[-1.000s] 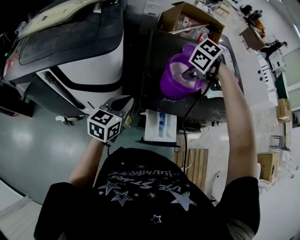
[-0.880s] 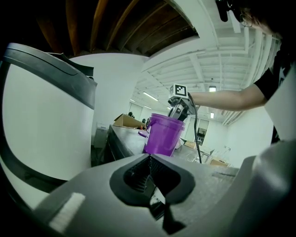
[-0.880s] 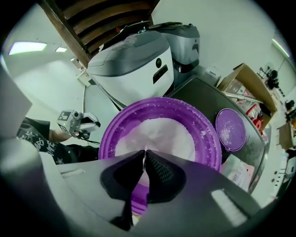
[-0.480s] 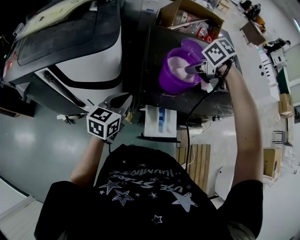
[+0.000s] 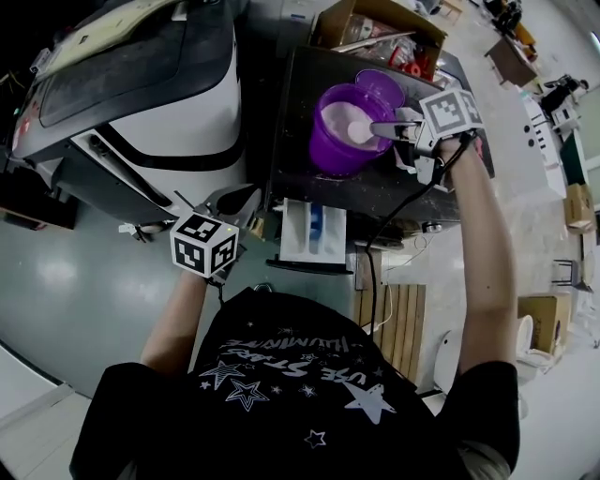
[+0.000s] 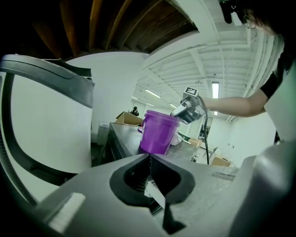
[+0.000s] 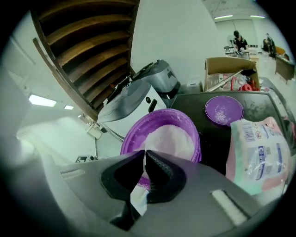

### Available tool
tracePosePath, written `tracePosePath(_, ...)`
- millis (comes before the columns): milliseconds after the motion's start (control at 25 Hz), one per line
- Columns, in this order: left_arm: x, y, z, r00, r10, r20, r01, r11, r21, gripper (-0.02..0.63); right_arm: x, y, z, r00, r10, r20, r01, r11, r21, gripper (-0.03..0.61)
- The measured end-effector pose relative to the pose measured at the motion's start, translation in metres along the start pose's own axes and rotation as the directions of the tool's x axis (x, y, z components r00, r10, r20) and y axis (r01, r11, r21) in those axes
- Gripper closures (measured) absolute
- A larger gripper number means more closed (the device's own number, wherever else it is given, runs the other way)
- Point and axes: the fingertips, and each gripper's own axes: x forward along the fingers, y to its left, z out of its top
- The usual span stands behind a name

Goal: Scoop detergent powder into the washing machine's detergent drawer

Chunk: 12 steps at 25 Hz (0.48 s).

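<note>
A purple bucket (image 5: 330,141) (image 7: 134,141) of white detergent powder (image 5: 349,120) (image 7: 170,138) stands on a dark table (image 5: 305,183) to the right of the washing machine (image 5: 141,94). The white detergent drawer (image 5: 311,234) sticks out open below the table's front edge. My right gripper (image 5: 379,128) (image 7: 144,159) is shut with nothing in it and points at the bucket's right rim, just above it. My left gripper (image 5: 234,200) (image 6: 149,162) is shut and empty, low by the machine's front, left of the drawer. From there I see the bucket (image 6: 157,132) and the right gripper (image 6: 179,112).
The bucket's purple lid (image 5: 381,86) (image 7: 224,110) lies behind it. A detergent bag (image 7: 259,152) lies to the right on the table. An open cardboard box (image 5: 380,23) (image 7: 229,71) stands at the back. A wooden pallet (image 5: 394,323) lies on the floor.
My right gripper has drawn back to the right, from over the powder to the bucket's right rim. The left gripper has hardly moved.
</note>
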Motion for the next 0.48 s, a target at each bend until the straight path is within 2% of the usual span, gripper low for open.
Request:
tracePosePath(160,-0.002,-0.01,-0.002,0.999,0.036,0.004,-0.036,0.999,-0.008,0.612,-0.012,-0.001,0.003,0.995,0.032,0.092,-0.034,0.999,0.012,0.541)
tracePosePath(360,-0.007,-0.031,-0.003,0.997,0.071,0.008,-0.071,0.998,-0.004,0.612,-0.024,0.013,0.006,0.971,0.165,0.171,-0.163,0.986,-0.021,0.541)
tracePosePath(480,-0.012,-0.041,-0.005,0.996,0.092,0.008,-0.092,0.996,-0.004,0.612,-0.032,0.019,0.005,0.956,0.21,0.203,-0.209,0.978,-0.03,0.541)
